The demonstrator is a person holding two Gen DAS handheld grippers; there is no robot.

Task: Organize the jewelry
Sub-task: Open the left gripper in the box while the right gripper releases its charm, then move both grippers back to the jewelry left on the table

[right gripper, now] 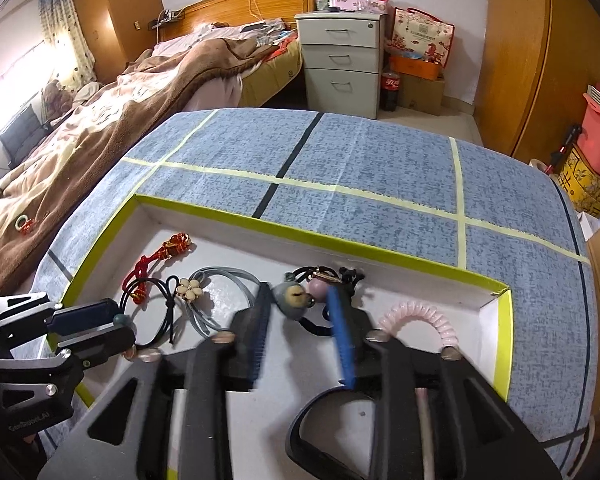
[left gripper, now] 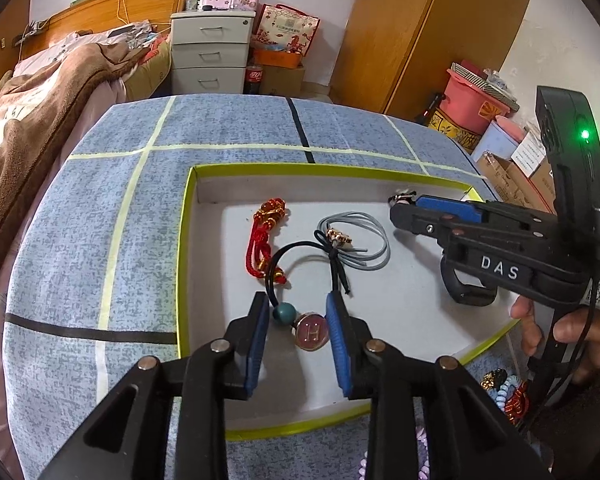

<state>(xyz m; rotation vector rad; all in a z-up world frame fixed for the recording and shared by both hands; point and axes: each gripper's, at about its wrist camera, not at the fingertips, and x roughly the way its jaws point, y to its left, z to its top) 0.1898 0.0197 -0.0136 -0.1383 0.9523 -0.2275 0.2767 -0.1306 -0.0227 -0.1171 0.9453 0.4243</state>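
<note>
Several hair ties [left gripper: 300, 276] are already laid in the green-rimmed tray [left gripper: 184, 240]; both the left gripper [left gripper: 298, 334] and right gripper [right gripper: 300, 320] are spread, nothing pinched; bracelets [left gripper: 504, 392] beside the tray's near edge are left
</note>
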